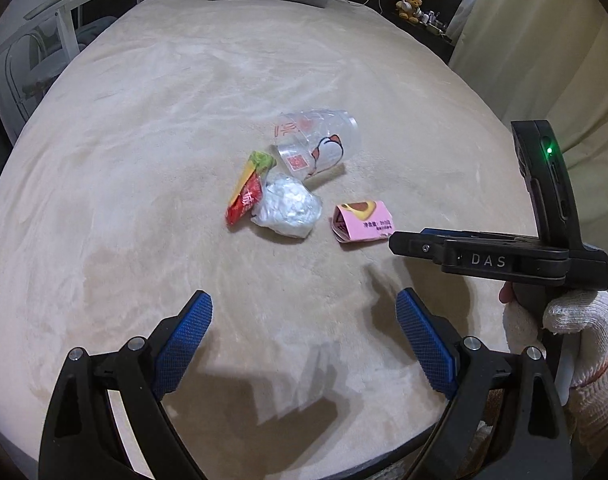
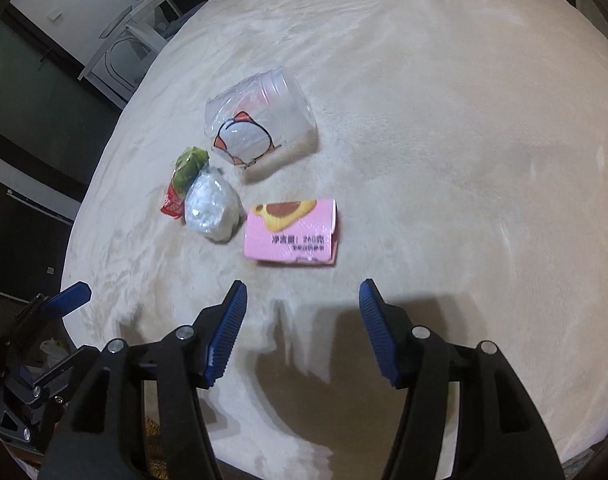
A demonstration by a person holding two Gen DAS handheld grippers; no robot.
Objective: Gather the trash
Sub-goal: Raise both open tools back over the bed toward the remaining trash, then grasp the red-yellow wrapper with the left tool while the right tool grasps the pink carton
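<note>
Both pairs of blue-padded fingers are released and grasp nothing: left gripper (image 1: 304, 320) and right gripper (image 2: 303, 300) hover over the near edge of the beige plush bed cover (image 1: 144, 140). Near its middle lie a pink carton (image 2: 290, 230), a crumpled clear bag (image 2: 212, 208), a red-green wrapper (image 2: 180, 184) and a tipped clear plastic cup (image 2: 260, 120). All look light; the carton seems stiffest, best pinched across its flat faces.
</note>
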